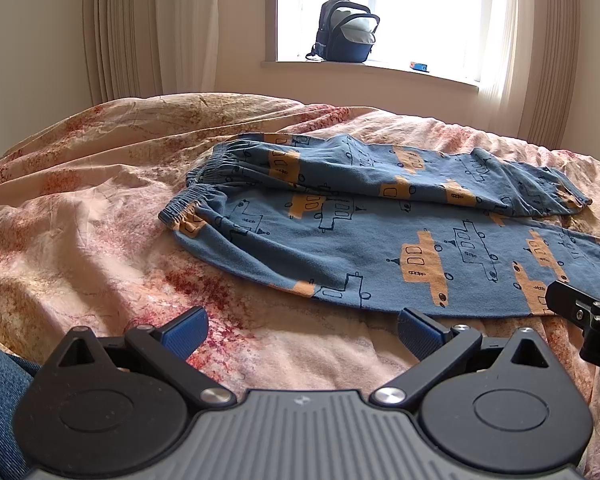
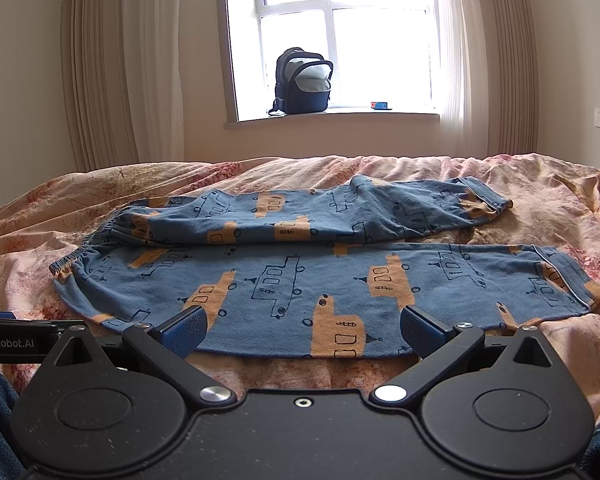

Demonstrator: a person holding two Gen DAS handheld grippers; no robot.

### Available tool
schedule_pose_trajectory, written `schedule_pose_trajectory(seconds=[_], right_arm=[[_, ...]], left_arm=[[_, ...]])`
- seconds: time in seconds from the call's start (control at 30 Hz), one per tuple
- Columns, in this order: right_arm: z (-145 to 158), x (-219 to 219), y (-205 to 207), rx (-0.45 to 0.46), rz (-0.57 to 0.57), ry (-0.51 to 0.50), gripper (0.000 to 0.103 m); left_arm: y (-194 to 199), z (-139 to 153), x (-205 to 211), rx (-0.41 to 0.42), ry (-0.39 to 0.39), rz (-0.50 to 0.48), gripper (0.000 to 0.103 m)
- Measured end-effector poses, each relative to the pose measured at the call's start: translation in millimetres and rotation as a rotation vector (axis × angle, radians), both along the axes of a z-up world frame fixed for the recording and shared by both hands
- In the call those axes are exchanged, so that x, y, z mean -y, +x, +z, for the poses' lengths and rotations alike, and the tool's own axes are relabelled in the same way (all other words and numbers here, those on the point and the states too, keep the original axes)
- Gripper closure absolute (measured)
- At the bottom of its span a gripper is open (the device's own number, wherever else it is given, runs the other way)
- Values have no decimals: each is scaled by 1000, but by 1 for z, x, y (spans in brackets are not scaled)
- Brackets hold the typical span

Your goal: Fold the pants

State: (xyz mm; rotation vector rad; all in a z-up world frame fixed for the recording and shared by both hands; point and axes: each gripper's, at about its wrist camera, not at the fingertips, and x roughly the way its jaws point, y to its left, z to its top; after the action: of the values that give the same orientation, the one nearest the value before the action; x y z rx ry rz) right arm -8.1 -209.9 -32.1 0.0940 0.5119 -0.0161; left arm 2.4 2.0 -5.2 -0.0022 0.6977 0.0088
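Blue pants with orange and outlined boat prints lie spread flat on the bed, waistband to the left, both legs running to the right; they also show in the right wrist view. My left gripper is open and empty, just short of the near leg's front edge, towards the waist end. My right gripper is open and empty, its blue pads level with the near leg's front edge at mid-leg. The right gripper's body shows at the right edge of the left wrist view.
The bed carries a wrinkled pink floral cover. A dark backpack and a small blue box sit on the windowsill beyond the bed. Curtains hang on both sides of the window. Denim-clad legs show at the bottom corners.
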Motion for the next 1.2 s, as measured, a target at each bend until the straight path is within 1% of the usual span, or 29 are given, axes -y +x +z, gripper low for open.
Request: schedule_pose_trajectory(seconds=[0.53, 0.7, 0.8, 0.87, 0.93, 1.0, 1.03, 1.1, 1.13, 1.2], right_arm=[[-3, 1, 1, -5, 1, 0, 0], [-5, 2, 1, -17, 7, 4, 0], [-4, 3, 3, -24, -1, 11, 0], [-2, 5, 5, -29, -5, 28, 0], [4, 10, 9, -29, -11, 58, 0], [13, 18, 14, -10, 3, 111, 0], [19, 22, 20, -1, 16, 126, 0], [30, 26, 39, -9, 52, 115, 0], [35, 28, 52, -14, 86, 94, 0], [43, 30, 81, -7, 173, 47, 0]], left_arm=[[0, -2, 2, -5, 1, 2, 0], [4, -4, 3, -43, 2, 9, 0], [8, -1, 1, -58, -17, 20, 0], [13, 2, -2, -87, -44, 23, 0], [22, 11, -8, -114, -81, 26, 0], [34, 23, -17, -119, -120, 32, 0], [46, 30, -23, -125, -130, 49, 0], [70, 44, -33, -124, -121, 72, 0], [87, 52, -38, -109, -106, 68, 0], [119, 65, -50, -52, -74, 35, 0]])
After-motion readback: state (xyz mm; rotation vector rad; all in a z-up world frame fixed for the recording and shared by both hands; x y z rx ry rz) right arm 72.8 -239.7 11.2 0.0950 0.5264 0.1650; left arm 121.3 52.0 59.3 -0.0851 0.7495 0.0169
